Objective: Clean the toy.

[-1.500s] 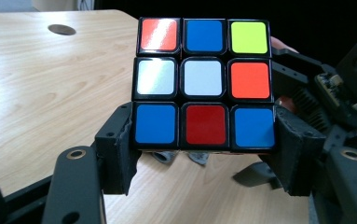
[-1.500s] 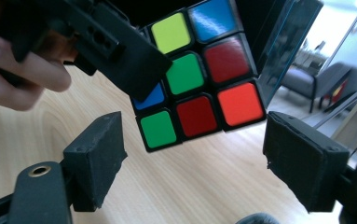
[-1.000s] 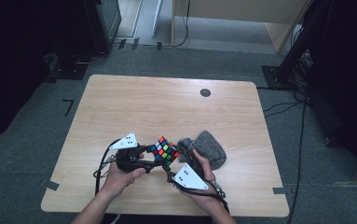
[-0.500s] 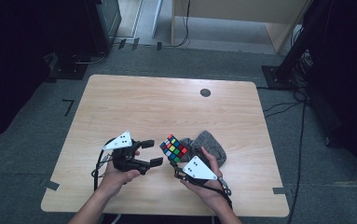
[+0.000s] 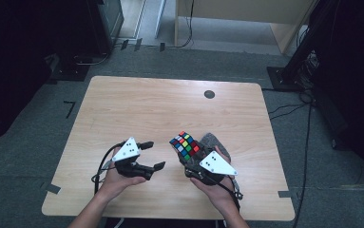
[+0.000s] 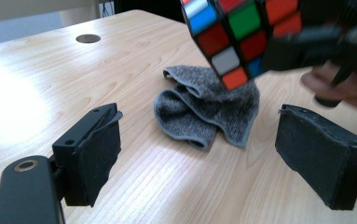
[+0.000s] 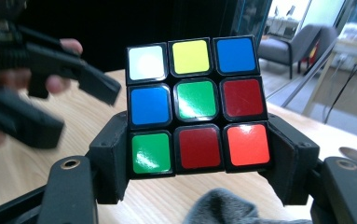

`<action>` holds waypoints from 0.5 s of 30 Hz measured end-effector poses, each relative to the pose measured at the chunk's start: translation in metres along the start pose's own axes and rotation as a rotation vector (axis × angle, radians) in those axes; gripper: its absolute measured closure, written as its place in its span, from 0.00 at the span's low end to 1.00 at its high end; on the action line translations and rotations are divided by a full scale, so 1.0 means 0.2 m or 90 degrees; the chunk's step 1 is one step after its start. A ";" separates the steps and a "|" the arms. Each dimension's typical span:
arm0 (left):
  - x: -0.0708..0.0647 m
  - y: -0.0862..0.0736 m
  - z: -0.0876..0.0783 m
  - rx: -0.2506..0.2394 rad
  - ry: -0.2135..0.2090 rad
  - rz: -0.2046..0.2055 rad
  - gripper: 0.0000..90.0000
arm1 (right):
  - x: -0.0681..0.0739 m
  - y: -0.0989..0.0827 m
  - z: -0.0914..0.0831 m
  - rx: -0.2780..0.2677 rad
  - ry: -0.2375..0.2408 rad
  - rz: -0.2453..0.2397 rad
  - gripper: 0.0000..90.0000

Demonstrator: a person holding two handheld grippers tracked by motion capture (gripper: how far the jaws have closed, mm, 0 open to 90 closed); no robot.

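Jaws on the left hand-held gripper (image 5: 152,154) have just been opening and now stand spread with nothing between them; in the left gripper view the two dark pads frame bare wood and the grey cloth (image 6: 209,112) beyond. A second ago this gripper was closed against the puzzle cube's side, next to the right one; it has since let go and drawn back toward the counter's left, and a clear gap now shows between it and the cube.

The right hand-held gripper (image 7: 197,154) pinches the puzzle cube (image 5: 185,145) by its bottom row, one pad on each side. In the right gripper view the cube faces the camera squarely, with white, yellow and blue across the top, blue, green and red in the middle, and green, red and orange below. The cube is held clear of the counter (image 5: 137,109), above the near edge of the cloth, and sits higher and more tilted than it did a second ago.

My reading is that a two-handed turn of one layer has just finished, and the right gripper alone now carries the cube, perhaps to present a new face for the next grip.

No container is on the counter. The crumpled cloth lies under and behind the cube, and a small dark round cap (image 5: 209,94) sits near the far edge.
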State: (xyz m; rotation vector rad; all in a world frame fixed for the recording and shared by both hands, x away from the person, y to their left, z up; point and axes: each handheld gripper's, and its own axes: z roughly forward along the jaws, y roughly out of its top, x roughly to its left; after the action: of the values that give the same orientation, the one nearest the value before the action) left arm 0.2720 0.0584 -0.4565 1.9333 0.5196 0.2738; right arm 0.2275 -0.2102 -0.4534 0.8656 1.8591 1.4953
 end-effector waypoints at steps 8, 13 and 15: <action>-0.08 -0.01 0.04 0.024 0.033 0.093 0.17 | 0.05 0.05 0.00 0.023 0.033 0.062 0.38; -0.11 -0.01 0.05 0.028 0.052 0.131 0.17 | 0.07 0.05 0.01 0.046 0.053 0.096 0.38; -0.12 -0.01 0.05 0.027 0.064 0.143 0.17 | 0.07 0.05 0.01 0.054 0.058 0.111 0.38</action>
State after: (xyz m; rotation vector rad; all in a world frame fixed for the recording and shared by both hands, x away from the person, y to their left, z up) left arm 0.2544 0.0403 -0.4610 2.0293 0.3756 0.5104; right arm 0.2219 -0.1960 -0.4440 1.0373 1.9682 1.5937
